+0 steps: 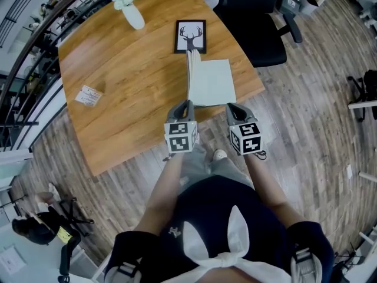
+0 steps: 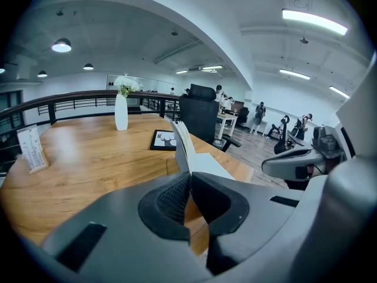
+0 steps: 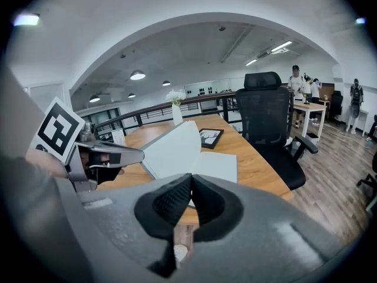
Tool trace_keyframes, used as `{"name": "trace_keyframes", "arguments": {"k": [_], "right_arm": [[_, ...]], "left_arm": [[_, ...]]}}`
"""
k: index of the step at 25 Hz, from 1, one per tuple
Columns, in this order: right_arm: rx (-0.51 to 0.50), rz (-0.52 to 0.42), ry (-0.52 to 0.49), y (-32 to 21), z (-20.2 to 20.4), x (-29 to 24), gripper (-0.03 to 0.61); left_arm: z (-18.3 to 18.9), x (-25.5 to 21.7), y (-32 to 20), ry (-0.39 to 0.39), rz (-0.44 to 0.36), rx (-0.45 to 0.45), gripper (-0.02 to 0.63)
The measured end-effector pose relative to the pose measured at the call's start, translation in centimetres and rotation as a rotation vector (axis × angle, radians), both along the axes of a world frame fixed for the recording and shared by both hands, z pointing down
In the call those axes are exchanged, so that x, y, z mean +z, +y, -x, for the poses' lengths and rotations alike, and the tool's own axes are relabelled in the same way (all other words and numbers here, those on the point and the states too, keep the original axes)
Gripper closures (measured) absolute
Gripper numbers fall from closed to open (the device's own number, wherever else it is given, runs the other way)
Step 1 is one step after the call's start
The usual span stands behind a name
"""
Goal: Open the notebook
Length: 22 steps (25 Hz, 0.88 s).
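Observation:
The white notebook lies near the front edge of the wooden table, with its cover and some pages standing upright along its left side. In the right gripper view the raised leaf leans left over the flat white page. My left gripper sits just short of the notebook's near left corner, jaws shut and empty. Just short of the near right corner, my right gripper is also shut with nothing in it. Neither touches the notebook.
A framed deer picture lies just beyond the notebook. A white vase with flowers stands at the far side, and a small card at the left. A black office chair stands to the table's right.

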State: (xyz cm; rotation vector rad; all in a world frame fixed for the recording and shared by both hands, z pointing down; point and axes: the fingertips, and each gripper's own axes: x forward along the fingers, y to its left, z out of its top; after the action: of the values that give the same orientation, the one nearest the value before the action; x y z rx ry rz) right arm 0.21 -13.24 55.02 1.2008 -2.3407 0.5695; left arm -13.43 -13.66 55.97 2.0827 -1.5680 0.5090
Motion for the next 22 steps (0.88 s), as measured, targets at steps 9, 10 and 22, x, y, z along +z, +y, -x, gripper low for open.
{"name": "trace_keyframes", "arguments": {"k": [9, 10, 22], "right_arm": [[0.001, 0.011, 0.003, -0.5, 0.8, 0.2, 0.58], [0.002, 0.012, 0.003, -0.6, 0.9, 0.3, 0.58], [0.01, 0.027, 0.013, -1.0, 0.9, 0.8, 0.58]], "left_arm": [[3.3, 1.6, 0.5, 0.016, 0.056, -0.065, 0.584], [3.6, 1.9, 0.6, 0.017, 0.065, -0.073, 0.584], [6.7, 5.5, 0.9, 0.015, 0.172, -0.147, 0.58]]}}
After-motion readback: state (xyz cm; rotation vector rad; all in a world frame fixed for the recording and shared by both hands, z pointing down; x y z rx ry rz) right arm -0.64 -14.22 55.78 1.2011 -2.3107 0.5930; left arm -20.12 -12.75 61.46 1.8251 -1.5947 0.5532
